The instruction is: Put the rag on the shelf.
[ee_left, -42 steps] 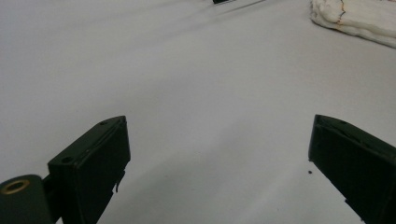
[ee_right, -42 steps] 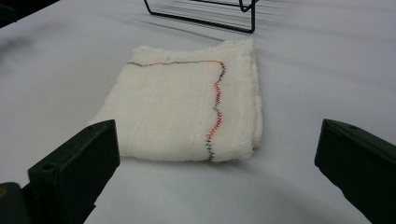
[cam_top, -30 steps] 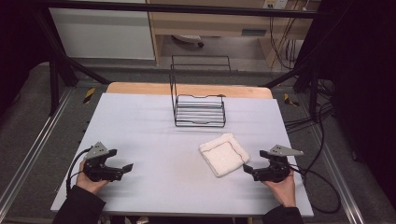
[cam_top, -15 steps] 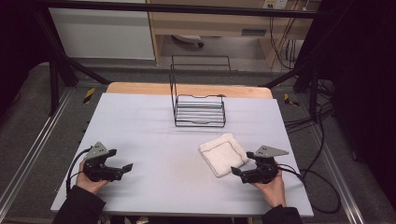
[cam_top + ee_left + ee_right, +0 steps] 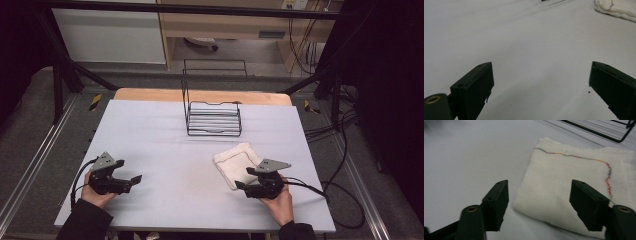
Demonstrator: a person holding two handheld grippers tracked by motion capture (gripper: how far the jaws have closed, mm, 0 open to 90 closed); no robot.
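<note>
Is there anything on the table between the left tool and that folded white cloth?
Nothing: in the high view, just bare table separates the left tool from the cloth.

Left tool (image 5: 131,181): held low at the near left part of the worktop (image 5: 165,150), its jaws wide apart and pointing to the right, nothing between them.
Left hand (image 5: 95,195): it grips the tool from behind; a dark sleeve comes in from the bottom edge.
Right tool (image 5: 246,179): held low at the near right part, its jaws wide apart and pointing to the left and a little forward.
Right hand (image 5: 280,200): it is closed around the body of the tool from below.
</note>
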